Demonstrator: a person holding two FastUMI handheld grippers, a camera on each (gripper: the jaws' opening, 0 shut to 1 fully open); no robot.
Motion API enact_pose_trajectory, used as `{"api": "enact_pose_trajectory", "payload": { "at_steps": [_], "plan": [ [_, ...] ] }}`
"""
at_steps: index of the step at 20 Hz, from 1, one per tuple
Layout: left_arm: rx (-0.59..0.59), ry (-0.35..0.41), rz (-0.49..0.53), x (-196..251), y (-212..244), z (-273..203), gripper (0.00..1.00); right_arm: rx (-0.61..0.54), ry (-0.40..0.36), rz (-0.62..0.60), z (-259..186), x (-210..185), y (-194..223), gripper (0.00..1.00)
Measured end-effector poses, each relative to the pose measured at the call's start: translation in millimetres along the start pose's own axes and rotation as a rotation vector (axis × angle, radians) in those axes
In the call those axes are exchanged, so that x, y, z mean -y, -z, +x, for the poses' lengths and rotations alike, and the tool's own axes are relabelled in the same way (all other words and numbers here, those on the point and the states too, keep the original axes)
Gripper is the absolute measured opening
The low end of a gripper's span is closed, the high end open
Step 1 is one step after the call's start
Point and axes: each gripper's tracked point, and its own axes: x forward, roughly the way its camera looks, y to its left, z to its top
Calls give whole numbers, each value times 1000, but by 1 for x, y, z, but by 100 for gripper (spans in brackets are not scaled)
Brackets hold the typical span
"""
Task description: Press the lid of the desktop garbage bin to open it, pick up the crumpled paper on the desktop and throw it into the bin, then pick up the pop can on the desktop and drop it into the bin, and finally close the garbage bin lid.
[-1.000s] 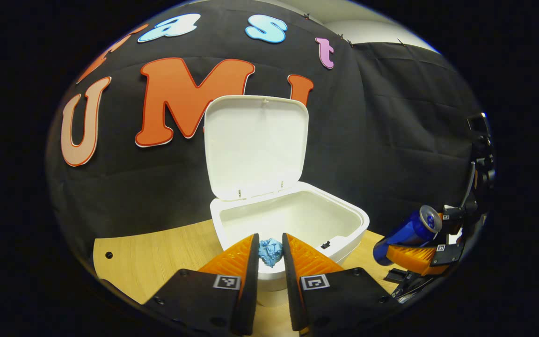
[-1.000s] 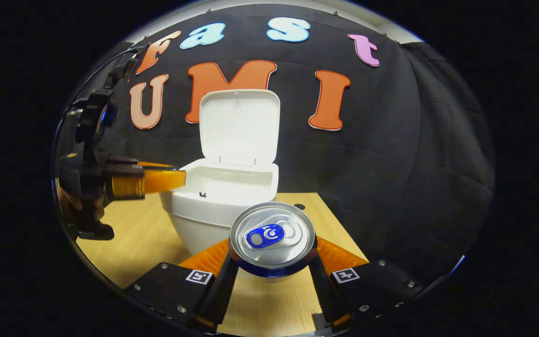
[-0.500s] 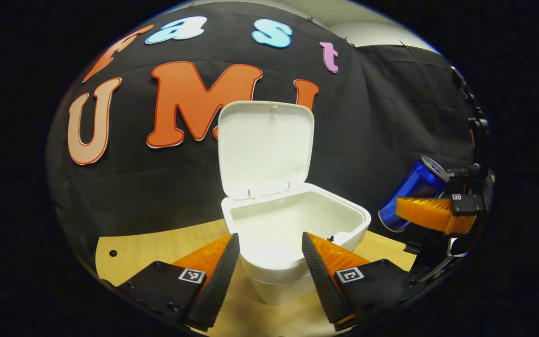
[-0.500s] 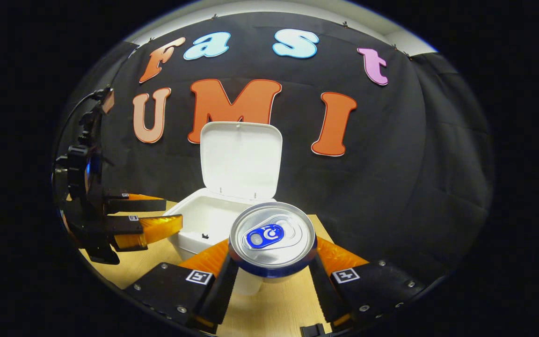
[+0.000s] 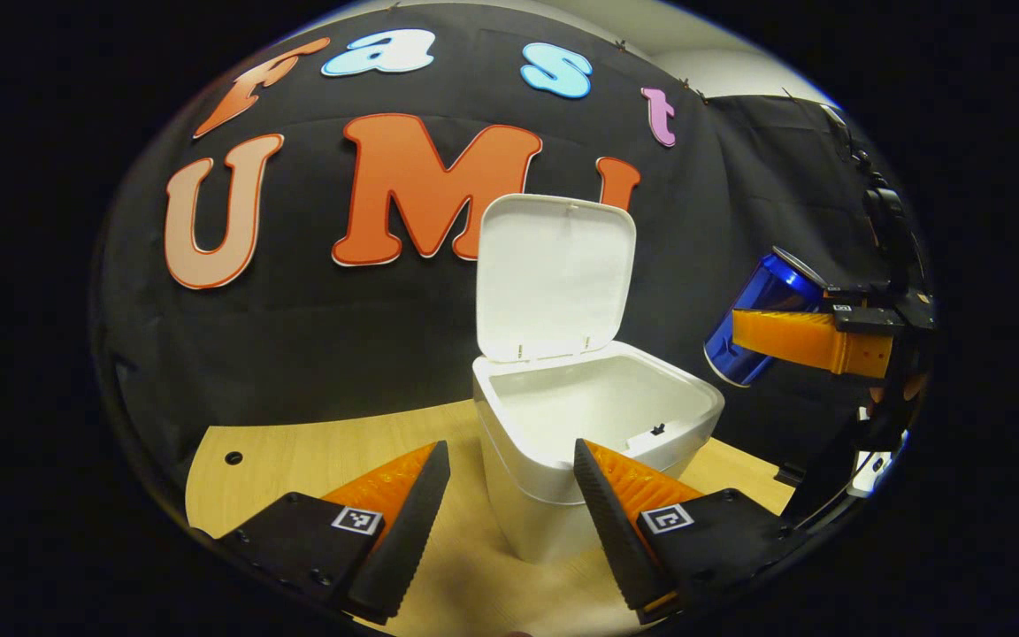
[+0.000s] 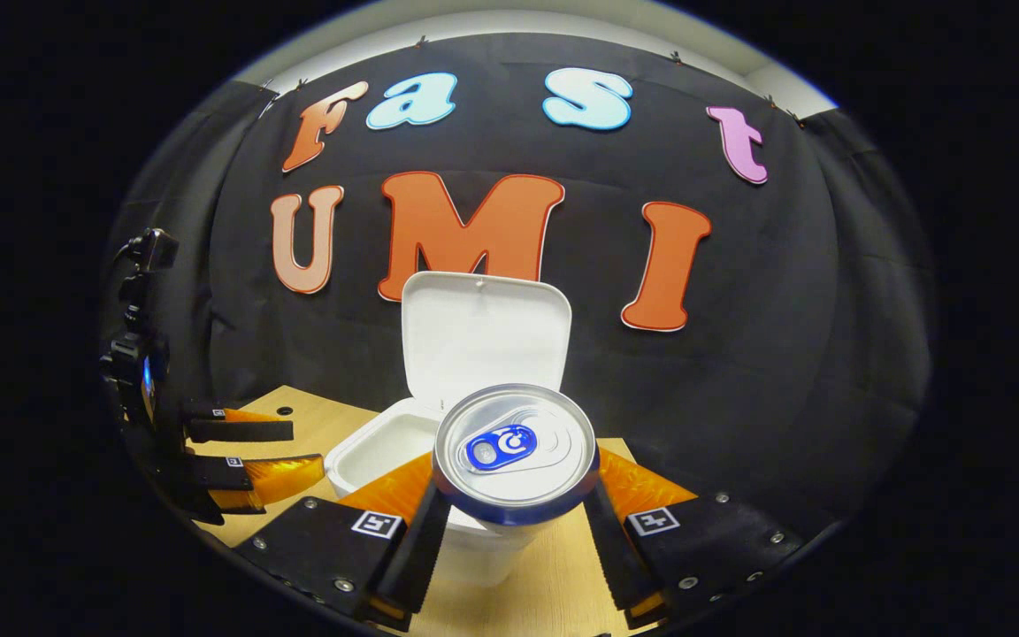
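The white bin (image 5: 536, 522) stands on the wooden table with its lid (image 5: 554, 274) raised upright. My left gripper (image 5: 509, 447) is open and holds nothing, just in front of the bin's near rim. To the right, above the bin's rim level, my right gripper (image 5: 739, 332) is shut on the blue pop can (image 5: 770, 287), which is tilted. In the right gripper view the can (image 6: 514, 442) fills the right gripper (image 6: 517, 491), silver top facing me. Behind it are the bin (image 6: 377, 456) and lid (image 6: 483, 336). The left gripper (image 6: 306, 447) stands open at far left.
The wooden table (image 5: 297, 451) has a small hole (image 5: 233, 458) near its left corner, and its left edge curves away there. Black cloth closes the booth behind the bin and along the right side.
My left gripper opened, the blue paper ball left its fingers over the bin, and the gripper drew back to the left. My right gripper lifted the can higher.
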Motion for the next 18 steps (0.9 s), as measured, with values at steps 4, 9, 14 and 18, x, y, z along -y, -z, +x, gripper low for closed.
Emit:
{"api": "enact_pose_trajectory", "payload": {
  "at_steps": [4, 9, 14, 18],
  "plan": [
    [12, -68, -44, -22, 2, -6, 90, -25, -33, -13, 17, -11, 3, 78],
    [8, -128, -80, -41, 7, -14, 91, -53, -74, -24, 31, -21, 13, 78],
    [15, -165, -76, -52, 8, -19, 92, -96, -89, -16, 39, -26, 32, 78],
    [15, -176, -61, -54, 8, -23, 91, -125, -75, -21, 43, -25, 47, 78]
  ]
}}
